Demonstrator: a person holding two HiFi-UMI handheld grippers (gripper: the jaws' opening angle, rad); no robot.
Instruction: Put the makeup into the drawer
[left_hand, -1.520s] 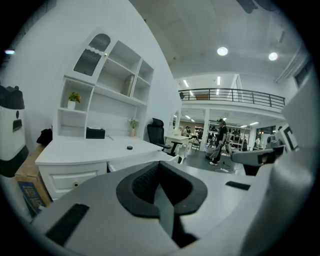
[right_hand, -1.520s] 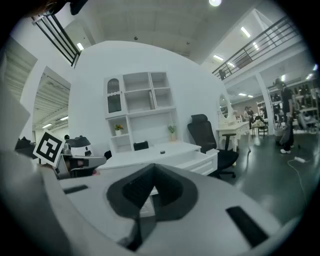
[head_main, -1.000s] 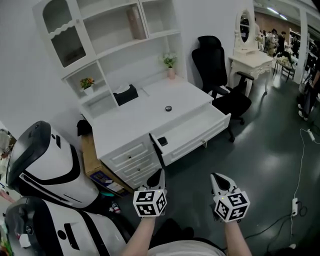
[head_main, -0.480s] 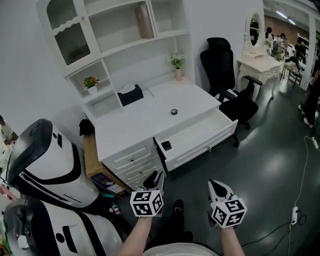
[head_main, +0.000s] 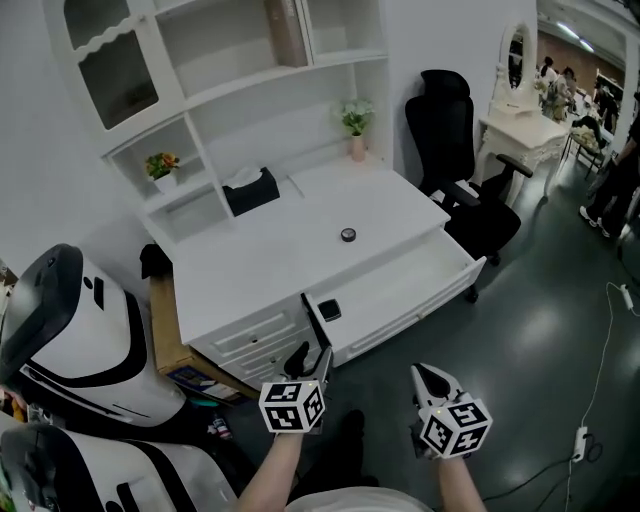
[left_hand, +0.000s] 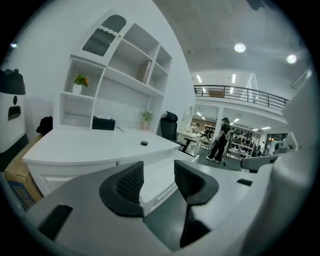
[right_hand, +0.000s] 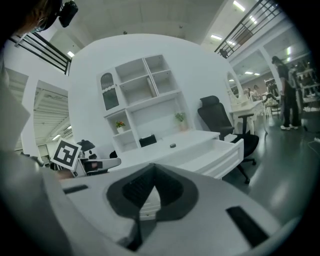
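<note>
Makeup (head_main: 347, 235), a small round dark puck, sits on the desk (head_main: 250, 260) just behind the open drawer (head_main: 405, 285), roughly over the left half of its length. Being round, it has no long axis to line up with. Both tongs hang in front of the drawer and apart from it, so the puck lies ahead of them, beyond the drawer.

The left gripper (head_main: 308, 357) is off the drawer's left end. Its jaws are opening and there is nothing between them (only desk edge and floor show through the gap). The right gripper (head_main: 430, 378) is in front of the drawer's middle, its pads meeting at the tips on nothing.

By my reading the left is the nearer one, and the reach must carry forward over the drawer to the desk behind it.

A small dark thing (head_main: 329, 310) already lies at the drawer's left end, possibly another makeup piece; it is too small to tell.
</note>
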